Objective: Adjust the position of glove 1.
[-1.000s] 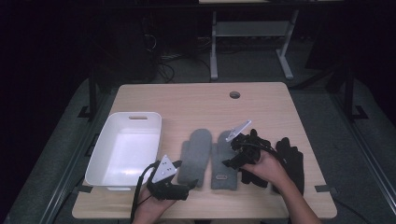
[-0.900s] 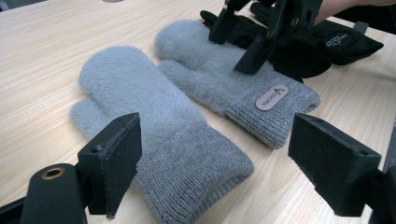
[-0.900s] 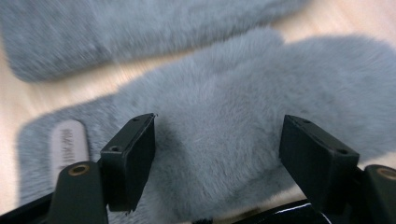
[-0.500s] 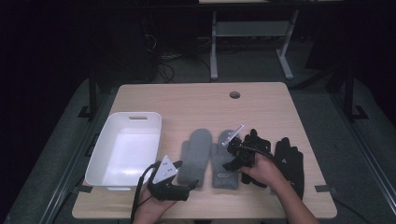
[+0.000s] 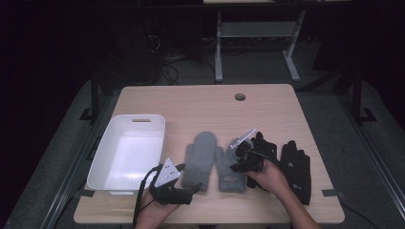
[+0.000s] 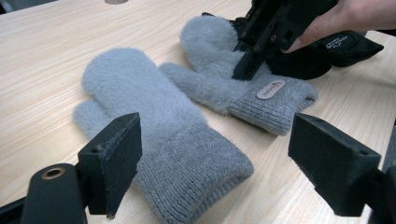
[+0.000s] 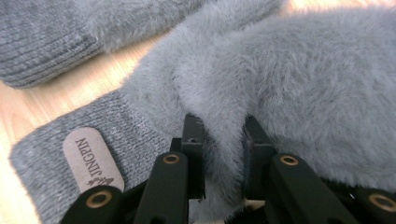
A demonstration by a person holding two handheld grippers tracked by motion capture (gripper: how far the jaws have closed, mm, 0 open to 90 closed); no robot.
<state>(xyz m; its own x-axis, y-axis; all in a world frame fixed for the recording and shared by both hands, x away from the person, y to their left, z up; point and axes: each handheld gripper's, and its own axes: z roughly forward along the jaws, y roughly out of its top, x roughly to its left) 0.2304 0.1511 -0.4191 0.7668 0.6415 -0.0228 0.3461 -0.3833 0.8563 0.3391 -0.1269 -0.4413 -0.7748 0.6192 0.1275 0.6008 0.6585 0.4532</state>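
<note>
Two grey fluffy mittens lie side by side on the wooden table, the left mitten and the right mitten. My right gripper has just been closing and is now shut on a pinched fold of the right mitten, above its cuff label. In the left gripper view, the right gripper presses down into that mitten. My left gripper stands open near the table's front edge. It faces the left mitten's cuff, and its jaws are wide apart without touching it.
A white tray sits at the left of the table. A black glove lies right of the mittens, with another black glove under my right hand. A round hole is near the table's far edge.
My right gripper has shifted slightly left and down onto the right mitten and pinched its fabric. The left gripper has stayed where it was.
</note>
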